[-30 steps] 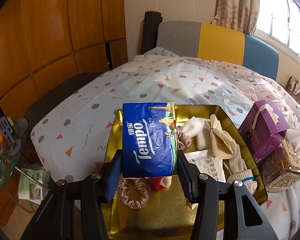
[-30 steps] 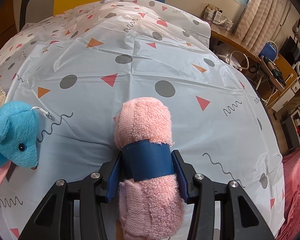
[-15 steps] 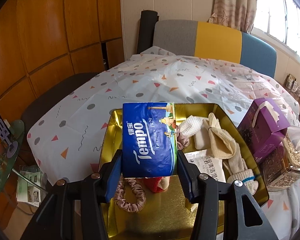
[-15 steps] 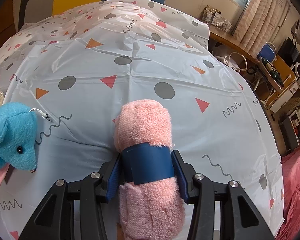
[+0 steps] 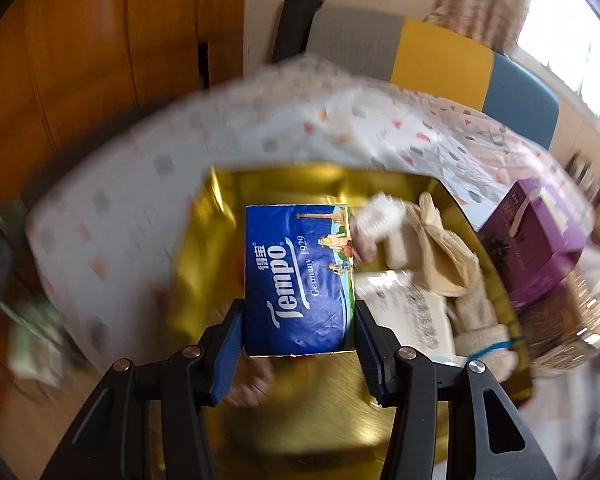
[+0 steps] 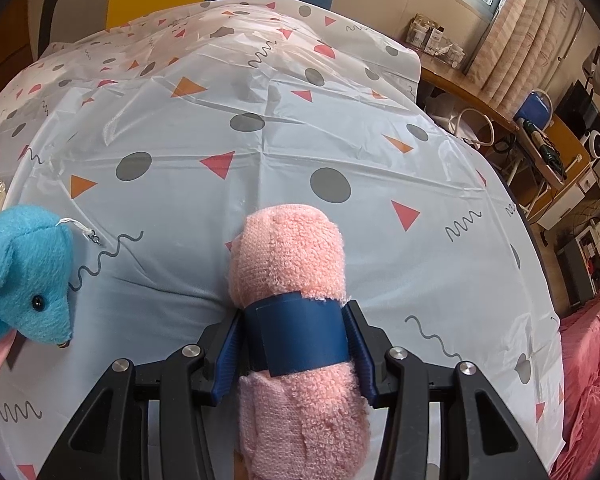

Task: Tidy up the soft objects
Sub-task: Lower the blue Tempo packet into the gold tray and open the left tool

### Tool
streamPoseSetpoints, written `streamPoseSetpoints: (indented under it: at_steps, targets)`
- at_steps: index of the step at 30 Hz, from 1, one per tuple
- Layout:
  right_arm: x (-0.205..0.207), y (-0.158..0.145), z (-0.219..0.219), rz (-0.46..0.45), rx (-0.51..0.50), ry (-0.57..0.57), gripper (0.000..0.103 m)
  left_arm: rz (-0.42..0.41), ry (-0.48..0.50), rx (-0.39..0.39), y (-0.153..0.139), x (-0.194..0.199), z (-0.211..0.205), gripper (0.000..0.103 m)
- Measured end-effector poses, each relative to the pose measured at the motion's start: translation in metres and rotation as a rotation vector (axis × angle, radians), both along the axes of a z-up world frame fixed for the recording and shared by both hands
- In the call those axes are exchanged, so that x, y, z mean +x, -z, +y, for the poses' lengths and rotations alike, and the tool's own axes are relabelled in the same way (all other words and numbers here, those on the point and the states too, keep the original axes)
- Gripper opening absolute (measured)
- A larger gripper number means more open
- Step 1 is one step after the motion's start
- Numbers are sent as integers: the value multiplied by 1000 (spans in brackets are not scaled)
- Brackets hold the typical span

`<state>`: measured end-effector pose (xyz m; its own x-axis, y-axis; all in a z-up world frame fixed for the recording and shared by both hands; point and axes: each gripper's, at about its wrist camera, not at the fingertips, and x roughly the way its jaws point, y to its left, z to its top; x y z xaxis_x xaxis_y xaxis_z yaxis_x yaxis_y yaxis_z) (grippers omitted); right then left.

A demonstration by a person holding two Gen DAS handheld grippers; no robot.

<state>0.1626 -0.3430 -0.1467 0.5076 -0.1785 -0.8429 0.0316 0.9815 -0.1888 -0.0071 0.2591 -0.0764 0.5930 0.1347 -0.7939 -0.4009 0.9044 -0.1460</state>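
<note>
My left gripper (image 5: 299, 320) is shut on a blue Tempo tissue pack (image 5: 298, 276), held over the gold tray (image 5: 204, 248). The tray holds a beige sock pair (image 5: 452, 264), a white rolled cloth (image 5: 380, 218), a printed tissue packet (image 5: 412, 316) and a pink scrunchie (image 5: 252, 384) partly hidden under the pack. The left wrist view is blurred by motion. My right gripper (image 6: 296, 332) is shut on a rolled pink towel (image 6: 288, 256) with a dark blue band (image 6: 300, 332), resting on the patterned tablecloth (image 6: 260, 140). A blue plush mouse (image 6: 24, 276) lies to its left.
A purple tissue box (image 5: 540, 240) and an ornate metallic box (image 5: 568, 320) stand right of the tray. A grey, yellow and blue chair back (image 5: 440, 56) is behind the table. Past the table's right edge stand a desk with clutter (image 6: 540, 136) and pink bedding (image 6: 588, 380).
My left gripper has tipped downward and dropped closer to the gold tray with the tissue pack, and its view has blurred. The right gripper and pink towel have stayed put.
</note>
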Motion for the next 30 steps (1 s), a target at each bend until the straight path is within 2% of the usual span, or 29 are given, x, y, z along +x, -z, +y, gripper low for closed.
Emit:
streamPoseSetpoints:
  at_steps: [3, 6, 13, 14, 16, 18, 20, 23, 25, 30]
  targets:
    - [1, 0, 2, 9, -2, -2, 44, 15, -15, -7, 3, -1, 7, 52]
    - [1, -1, 3, 13, -8, -3, 43, 28, -20, -72, 6, 5, 18, 52]
    - [0, -1, 4, 15, -21, -9, 43, 63, -14, 9, 7, 45, 30, 53]
    - [0, -1, 4, 15, -21, -10, 43, 57, -26, 3, 7, 48, 34, 55]
    - [0, -1, 5, 15, -22, -10, 43, 46, -14, 6, 8, 57, 38, 65]
    - [0, -1, 5, 15, -25, -13, 43, 59, -34, 24, 8, 62, 42, 68]
    - [0, -1, 5, 15, -24, -14, 43, 45, -34, 33, 4, 60, 42, 72]
    - [0, -1, 4, 16, -23, -17, 43, 22, -65, 116, -4, 44, 36, 76]
    - [0, -1, 4, 17, -21, -16, 43, -6, -85, 142, -8, 27, 30, 81]
    - [1, -1, 3, 23, -2, -7, 41, -56, -51, 197, -17, -1, 8, 82]
